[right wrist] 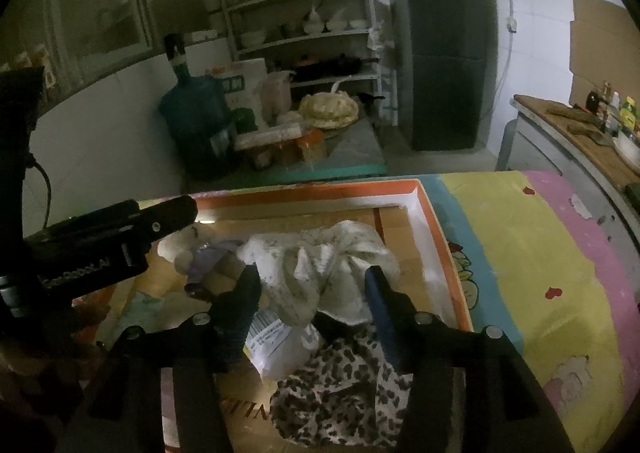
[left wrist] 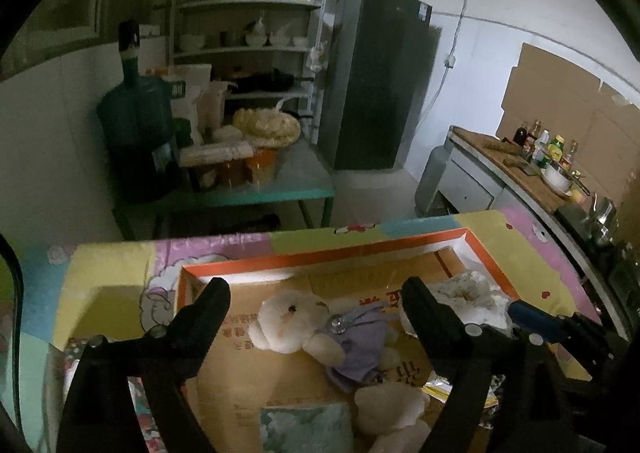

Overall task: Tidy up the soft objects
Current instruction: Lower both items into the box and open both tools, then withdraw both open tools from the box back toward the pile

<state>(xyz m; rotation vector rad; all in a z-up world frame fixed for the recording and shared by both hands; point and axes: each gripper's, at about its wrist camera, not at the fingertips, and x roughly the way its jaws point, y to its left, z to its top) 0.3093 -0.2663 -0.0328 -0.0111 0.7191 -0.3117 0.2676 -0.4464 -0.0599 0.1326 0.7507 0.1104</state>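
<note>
Both grippers are held over the orange-rimmed box (right wrist: 430,213): left gripper (left wrist: 316,293) spread wide around nothing above one plush bear (left wrist: 296,327), right gripper (right wrist: 312,277) partly spread, straddling one white cloth (right wrist: 320,253) without pressing. One leopard-print cloth (right wrist: 340,385), one green towel (left wrist: 306,429) and one labelled packet (right wrist: 276,345) are also boxed. Sorting seems largely done.
</note>
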